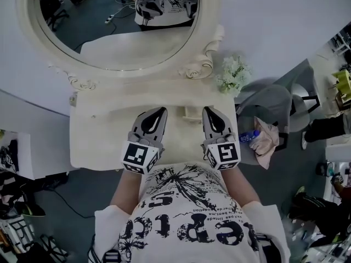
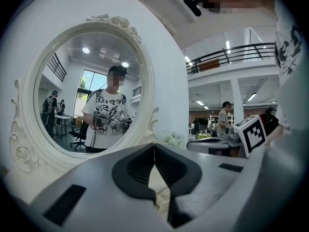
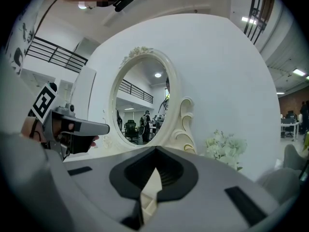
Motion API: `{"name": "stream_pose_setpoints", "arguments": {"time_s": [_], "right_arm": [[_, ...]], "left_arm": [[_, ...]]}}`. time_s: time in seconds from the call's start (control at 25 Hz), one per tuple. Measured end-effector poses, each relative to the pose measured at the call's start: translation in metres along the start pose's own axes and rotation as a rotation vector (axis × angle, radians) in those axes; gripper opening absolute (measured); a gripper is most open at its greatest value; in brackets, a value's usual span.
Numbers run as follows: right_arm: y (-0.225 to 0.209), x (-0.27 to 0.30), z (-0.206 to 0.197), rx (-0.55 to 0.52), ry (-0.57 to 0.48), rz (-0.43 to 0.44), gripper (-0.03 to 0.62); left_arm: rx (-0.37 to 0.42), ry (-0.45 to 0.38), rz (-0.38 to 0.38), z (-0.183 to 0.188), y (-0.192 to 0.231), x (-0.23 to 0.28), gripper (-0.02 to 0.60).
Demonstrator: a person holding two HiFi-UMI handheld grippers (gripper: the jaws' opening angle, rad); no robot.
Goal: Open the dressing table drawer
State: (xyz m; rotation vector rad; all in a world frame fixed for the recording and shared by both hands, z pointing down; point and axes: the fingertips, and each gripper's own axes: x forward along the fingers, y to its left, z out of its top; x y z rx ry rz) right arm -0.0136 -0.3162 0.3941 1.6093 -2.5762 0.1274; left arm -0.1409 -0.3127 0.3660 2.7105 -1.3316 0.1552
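Dressing table (image 1: 93, 138): cream-white, standing against a white wall. The top is flat and roughly rectangular with rounded corners, mostly bare. An oval mirror (image 1: 118, 26) stands upright at the back edge in a carved frame (image 1: 197, 64) with scrollwork at both lower corners. A small cream box-like piece (image 1: 189, 113) sits on the top near the back, right of centre; whether it is a drawer cannot be told. The table's front edge runs in one even line. The drawer front is hidden below the top from above.

White wall (image 1: 274, 15), grey floor (image 1: 82, 199), mezz. railing (image 2: 231, 54)
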Motion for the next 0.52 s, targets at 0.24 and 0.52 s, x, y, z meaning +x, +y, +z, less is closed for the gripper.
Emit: {"name": "stream_pose_setpoints", "arguments": {"time_s": [0.24, 0.52], "right_arm": [[-0.0002, 0.0008, 0.0021, 0.005, 0.001, -0.003, 0.017], [-0.0076, 0.0028, 0.0081, 0.006, -0.005, -0.018, 0.017]], "left_arm": [[0.007, 0.004, -0.004, 0.0013, 0.0005, -0.0006, 0.020], [0.008, -0.001, 0.006, 0.0039, 0.0054, -0.0014, 0.020]]}}
